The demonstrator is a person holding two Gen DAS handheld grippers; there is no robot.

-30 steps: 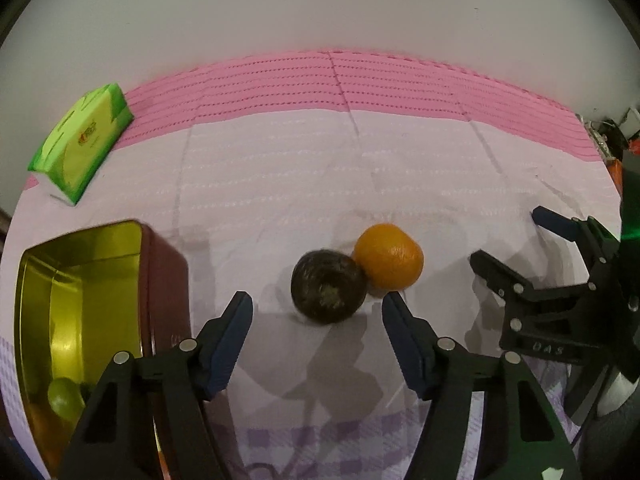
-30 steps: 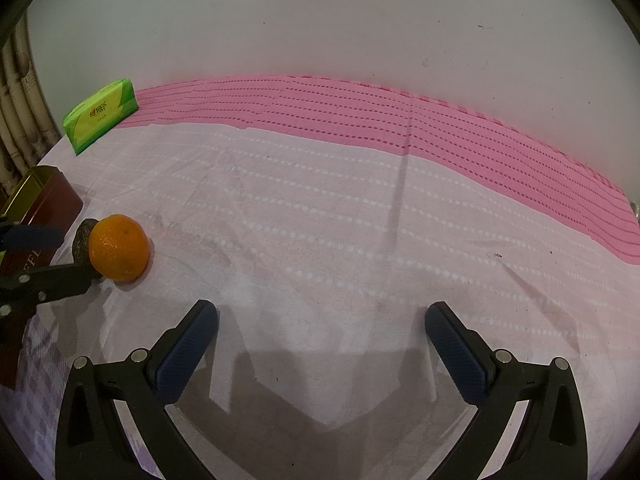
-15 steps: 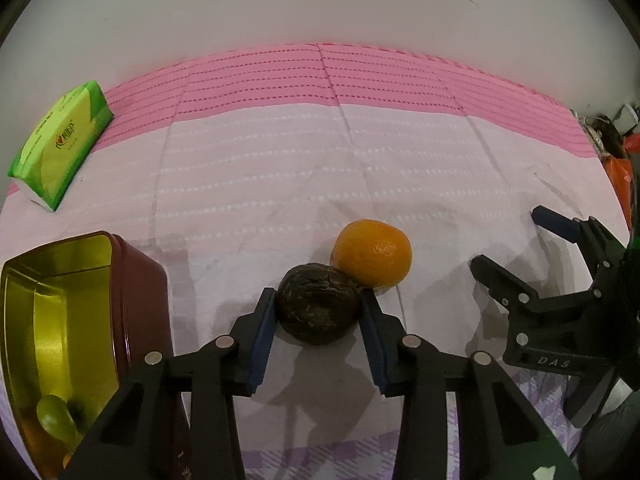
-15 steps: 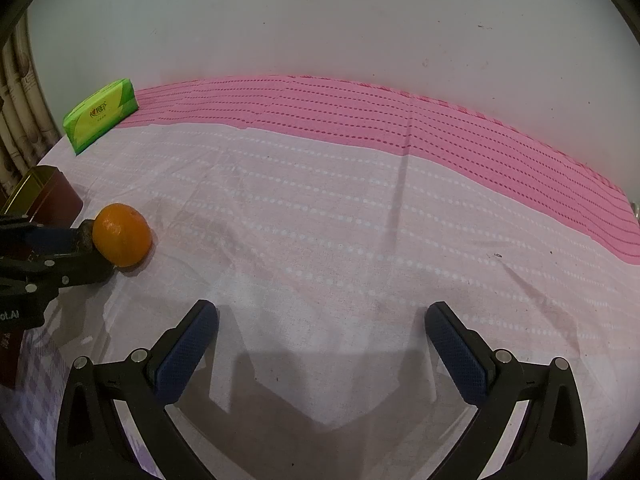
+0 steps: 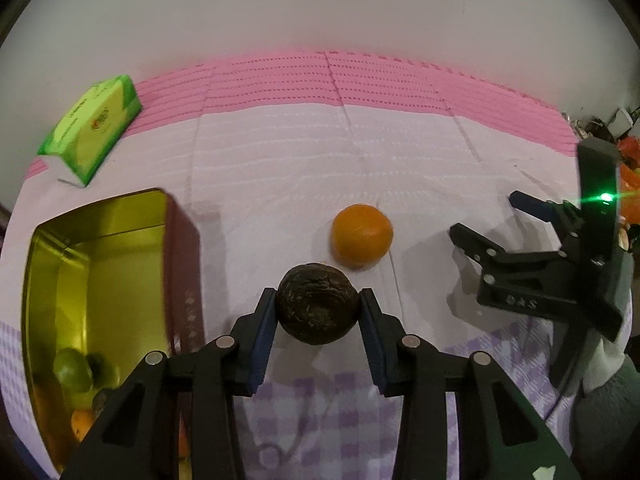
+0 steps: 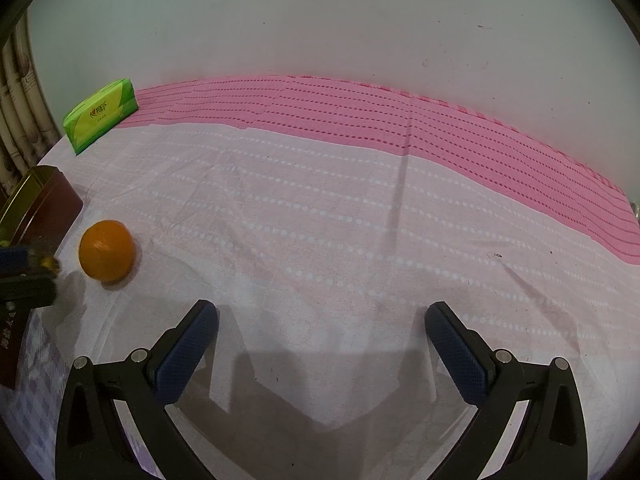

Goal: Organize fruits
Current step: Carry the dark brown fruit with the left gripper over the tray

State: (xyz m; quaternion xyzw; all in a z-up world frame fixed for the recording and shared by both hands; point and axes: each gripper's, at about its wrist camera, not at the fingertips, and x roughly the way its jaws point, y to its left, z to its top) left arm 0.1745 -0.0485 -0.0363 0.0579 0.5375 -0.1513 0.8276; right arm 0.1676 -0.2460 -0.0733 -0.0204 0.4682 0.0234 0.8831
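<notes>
The left tongs (image 5: 318, 312), spread a second ago, now pinch the dark wrinkled fruit (image 5: 318, 309) clear of the orange (image 5: 362, 236). The right tongs (image 6: 322, 332) stay spread over the pink-and-white cloth (image 6: 320, 208) below a plain wall (image 6: 320, 20).

My cloth-covered table (image 6: 360, 208) is pale pink with a deeper pink band along the far edge. On it lie an orange (image 5: 362, 236), a gold-lined tin (image 5: 182, 248) at left, and a green tissue pack (image 6: 100, 114) far left.

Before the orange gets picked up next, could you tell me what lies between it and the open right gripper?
Nothing: in the right wrist view, only bare pink cloth separates the orange from the right gripper.
</notes>
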